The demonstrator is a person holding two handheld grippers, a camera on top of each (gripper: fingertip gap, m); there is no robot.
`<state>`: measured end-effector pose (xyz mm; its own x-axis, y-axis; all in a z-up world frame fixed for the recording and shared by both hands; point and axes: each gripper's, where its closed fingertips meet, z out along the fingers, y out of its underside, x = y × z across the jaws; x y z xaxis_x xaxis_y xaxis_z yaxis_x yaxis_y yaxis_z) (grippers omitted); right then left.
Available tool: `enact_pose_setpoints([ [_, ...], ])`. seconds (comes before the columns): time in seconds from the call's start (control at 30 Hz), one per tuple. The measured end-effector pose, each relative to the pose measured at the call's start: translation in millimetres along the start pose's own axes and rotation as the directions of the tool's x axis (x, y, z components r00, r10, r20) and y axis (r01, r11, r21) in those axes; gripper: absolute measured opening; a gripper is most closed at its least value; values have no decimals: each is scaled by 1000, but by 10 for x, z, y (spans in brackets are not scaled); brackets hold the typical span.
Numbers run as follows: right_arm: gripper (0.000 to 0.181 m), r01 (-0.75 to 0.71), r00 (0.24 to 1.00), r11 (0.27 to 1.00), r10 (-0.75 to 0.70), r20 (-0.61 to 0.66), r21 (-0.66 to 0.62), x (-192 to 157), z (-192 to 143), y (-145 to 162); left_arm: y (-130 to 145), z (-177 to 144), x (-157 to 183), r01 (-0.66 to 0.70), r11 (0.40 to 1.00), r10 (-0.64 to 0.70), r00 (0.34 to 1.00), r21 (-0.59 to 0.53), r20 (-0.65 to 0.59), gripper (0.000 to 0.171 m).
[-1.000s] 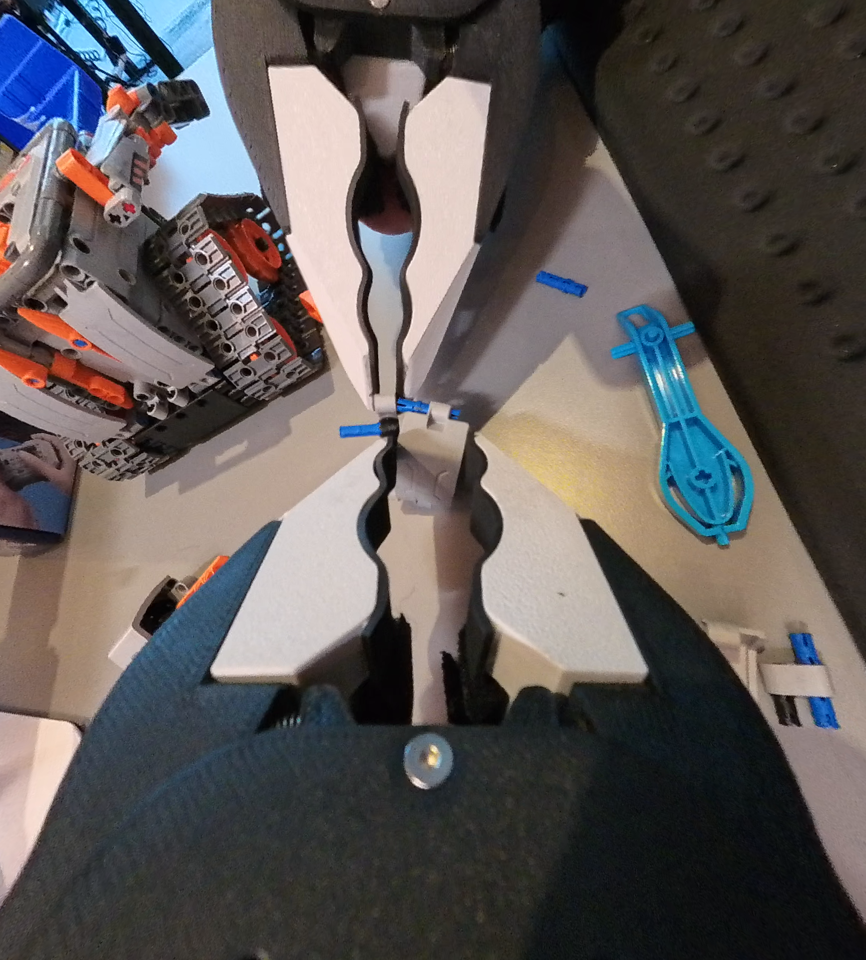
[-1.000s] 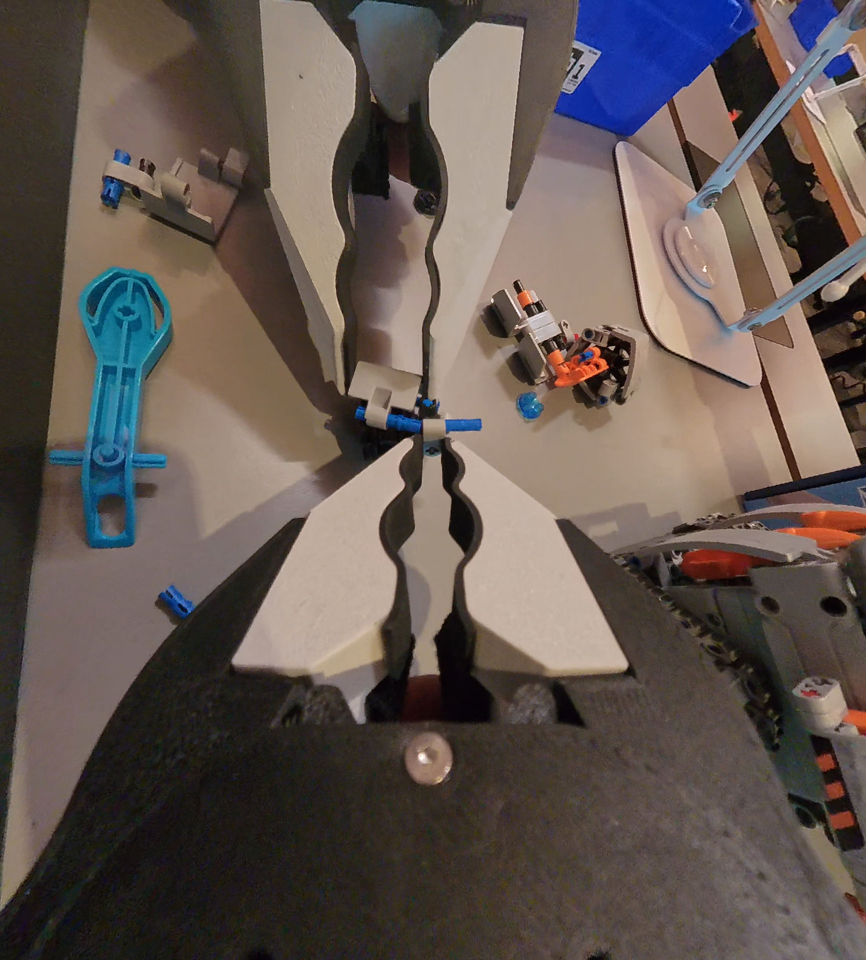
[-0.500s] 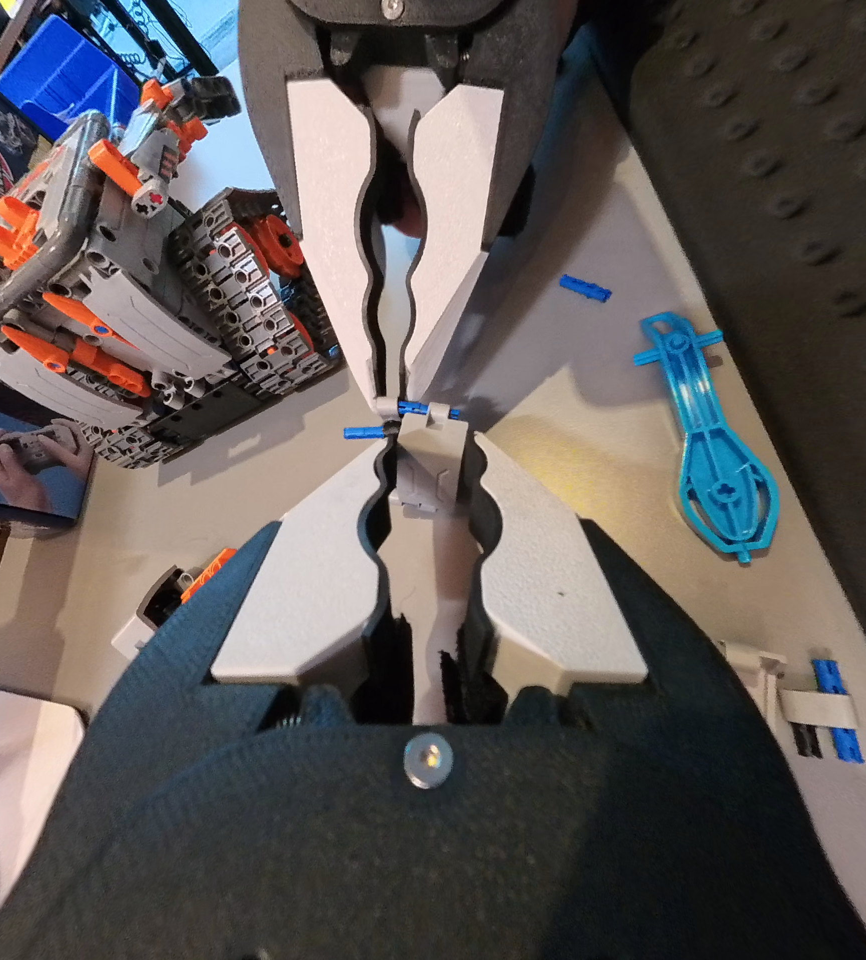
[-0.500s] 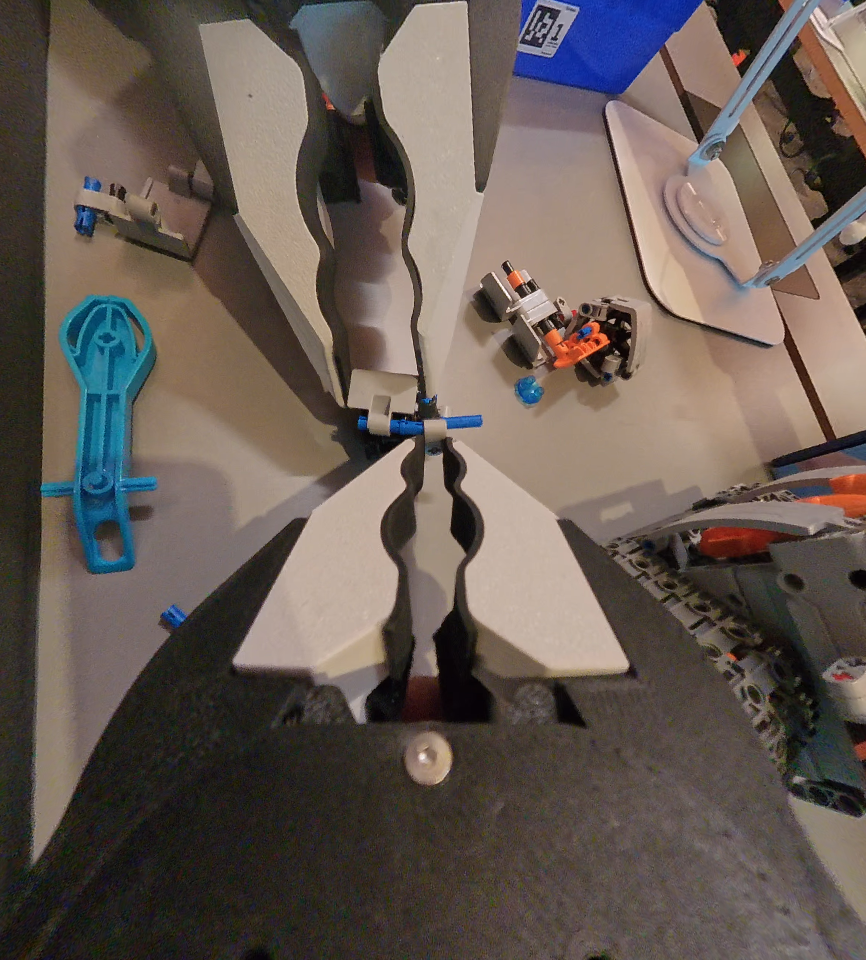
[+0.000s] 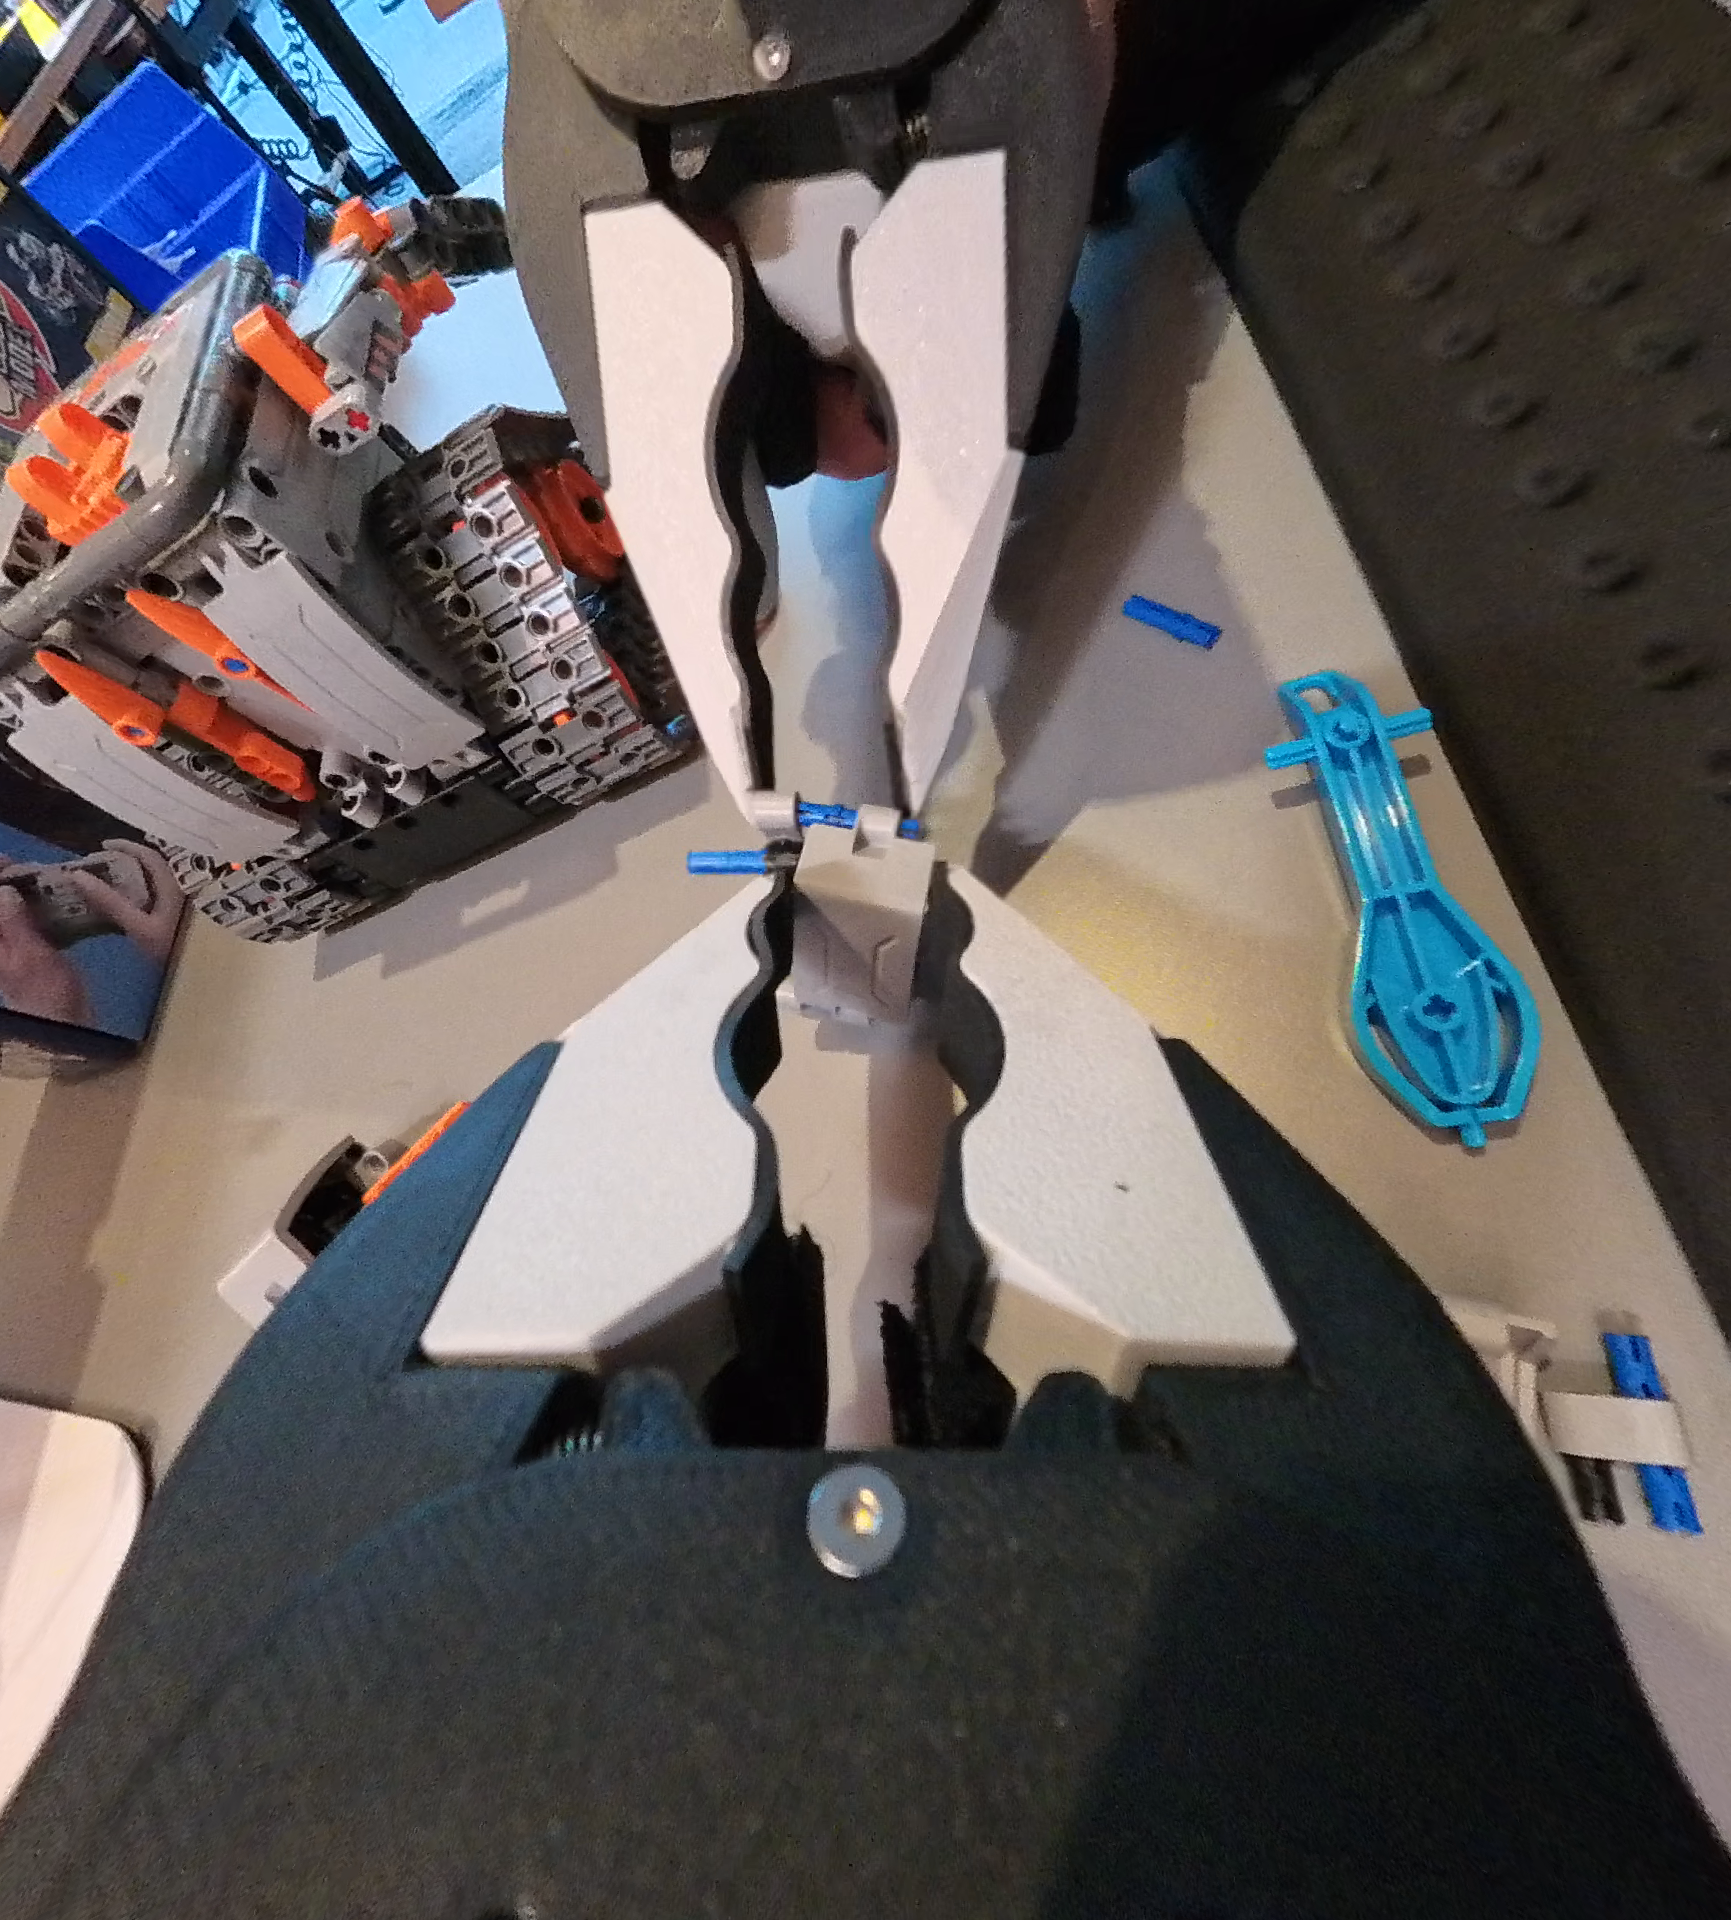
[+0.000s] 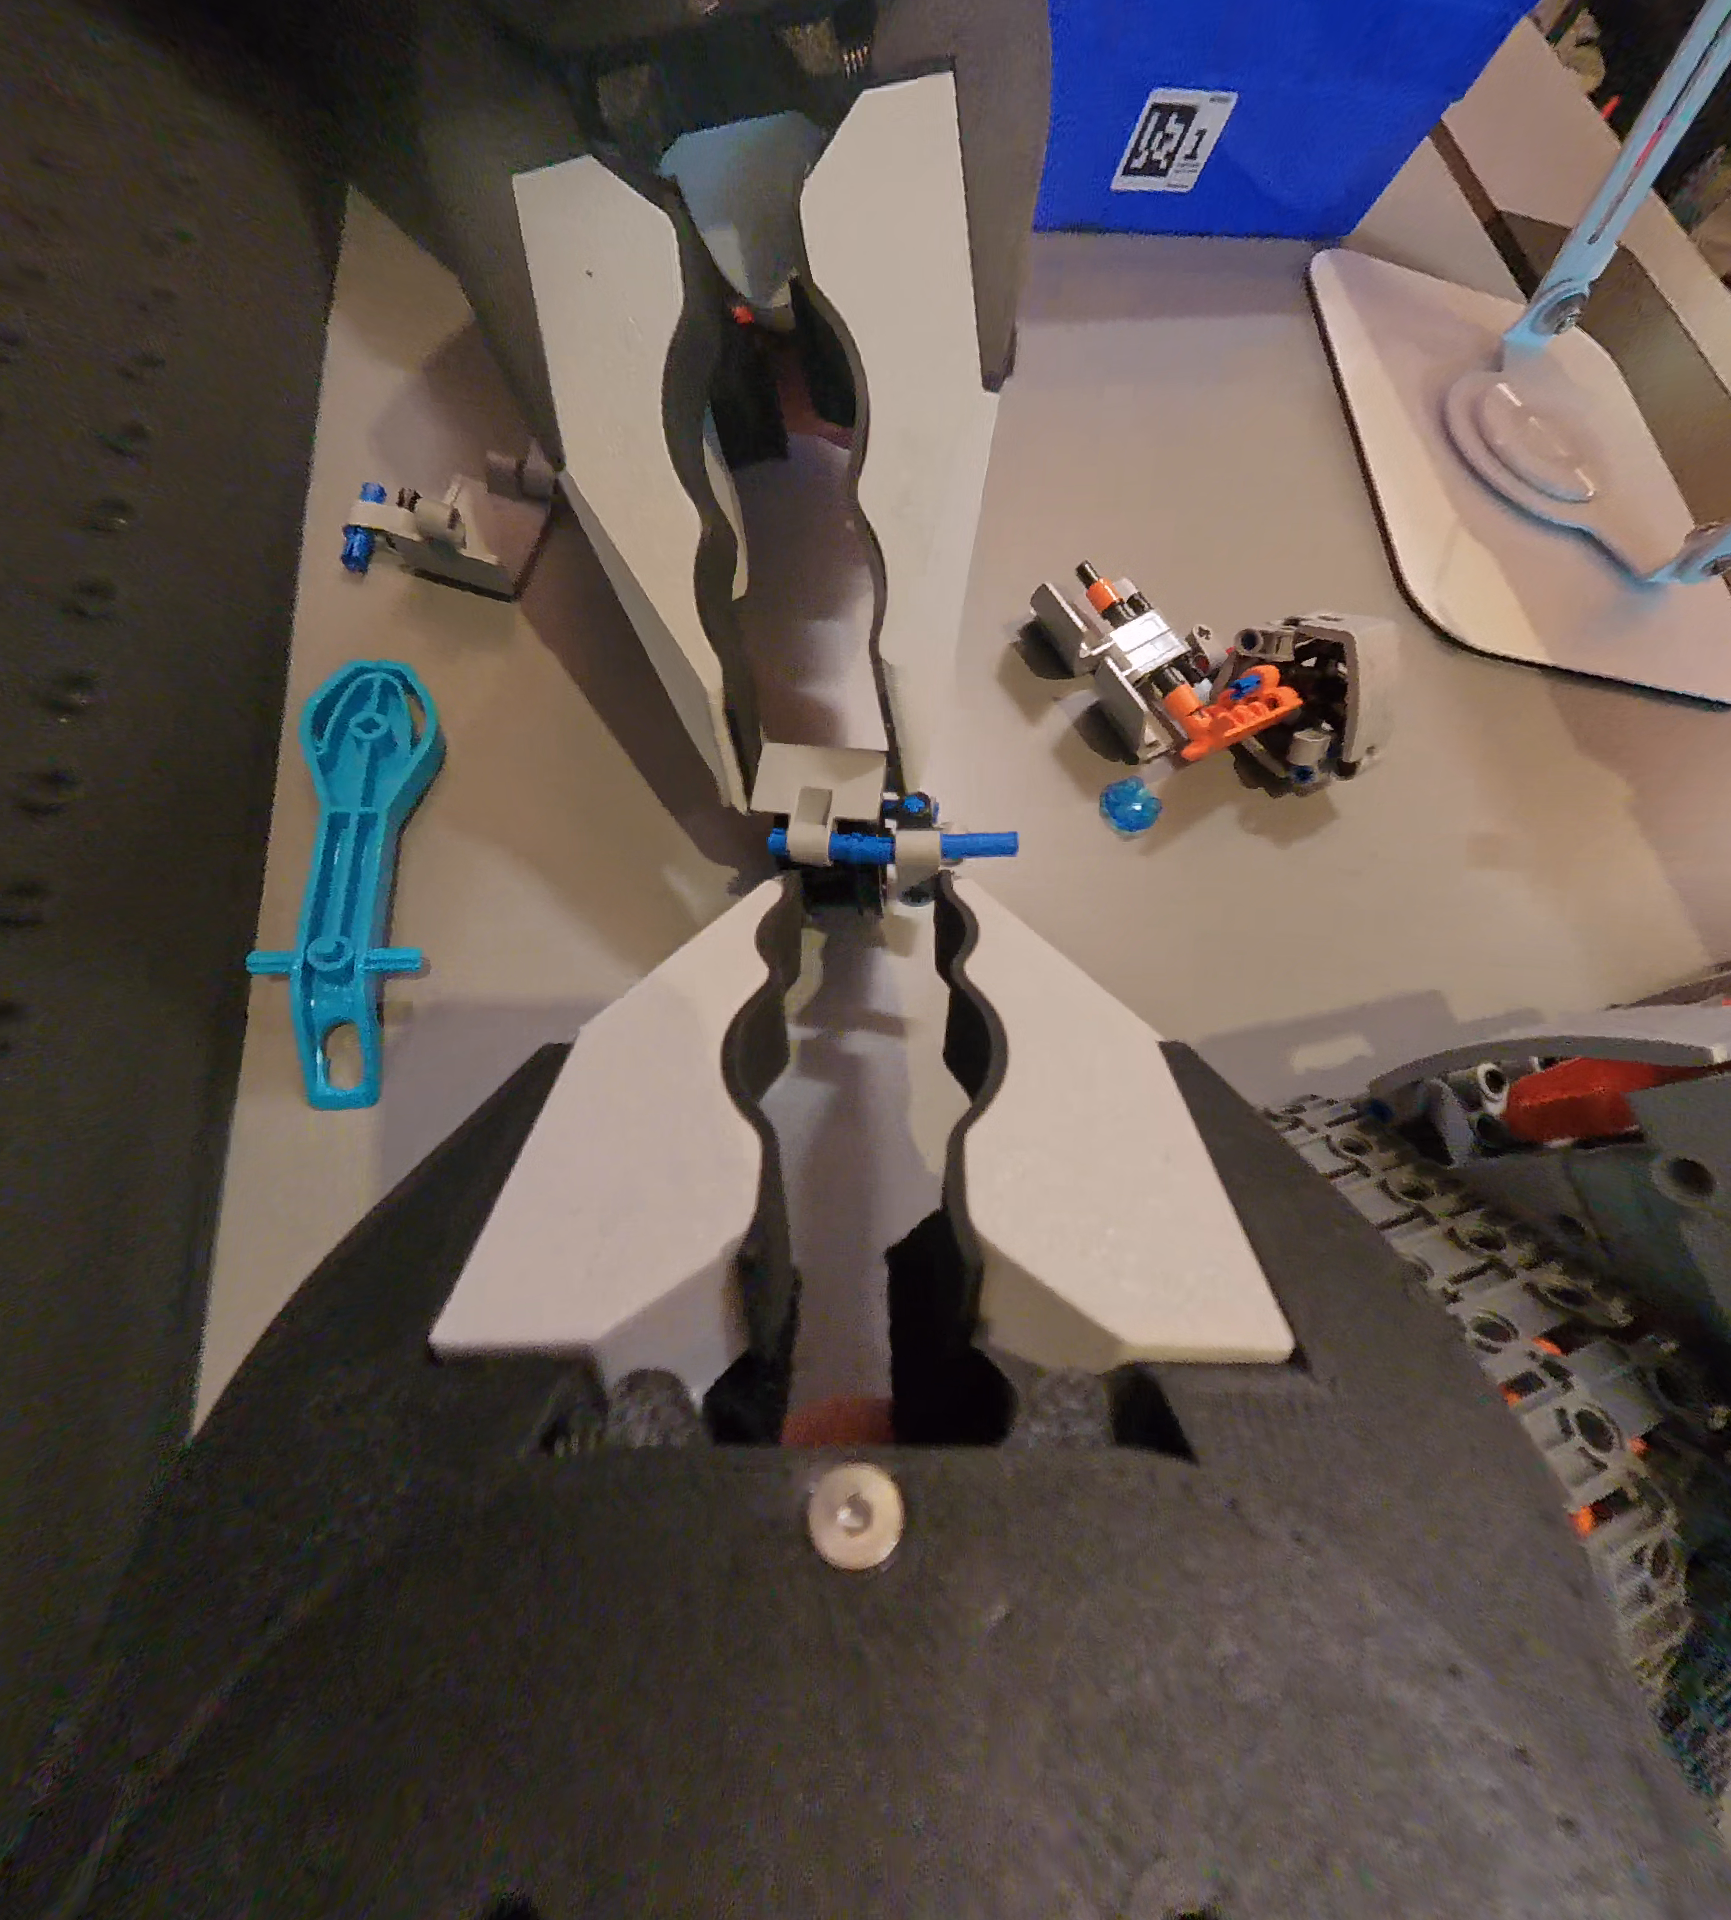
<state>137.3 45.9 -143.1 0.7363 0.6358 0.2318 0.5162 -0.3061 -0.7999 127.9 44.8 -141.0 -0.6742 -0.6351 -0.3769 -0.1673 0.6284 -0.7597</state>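
- Dead centre of both wrist views, the two grippers meet tip to tip above the table, each gripping one end of a single small brick assembly.
- Left gripper: its fingers are closed on a grey panel piece, which stands up between the tips.
- Right gripper: its tips are narrowed around the grey connectors threaded on a blue axle. The axle's free end sticks out toward 3 o'clock in the right wrist view.
- The connectors sit against the panel's top edge. Whether they are fully seated cannot be told.
- Lying loose on the table are a blue pin, a teal brick separator, a small grey-and-blue sub-assembly, an orange-and-grey cluster and a clear blue stud.
- A tracked vehicle model stands at 10 o'clock in the left wrist view, close beside the right gripper's body.
- The table's edge runs from 1 to 5 o'clock in that view and borders a dark dimpled mat. The separator lies near this edge.
- Bare table lies at 8 o'clock in the left wrist view, short of a printed box. In the right wrist view a white stand base closes off 2 o'clock.
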Motion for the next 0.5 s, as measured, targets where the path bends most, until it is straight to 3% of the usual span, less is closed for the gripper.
enact_pose_setpoints([
  [0.13,26,37,999,999,-37,-12,-22,-29,36,24,15,10,14,2,1000,-2,1000,-3,-7,23],
  [0.23,41,48,999,998,-49,-20,-37,-48,56,23,10,4,-18,20,1000,-20,1000,2,9,23],
  [0.33,27,64,996,996,-68,-63,-60,2,65,39,13,20,-4,20,1000,-20,1000,-1,9,23],
  [0.5,27,57,995,996,-62,-73,-63,19,64,33,36,29,-19,15,1000,-15,1000,-9,17,23],
])
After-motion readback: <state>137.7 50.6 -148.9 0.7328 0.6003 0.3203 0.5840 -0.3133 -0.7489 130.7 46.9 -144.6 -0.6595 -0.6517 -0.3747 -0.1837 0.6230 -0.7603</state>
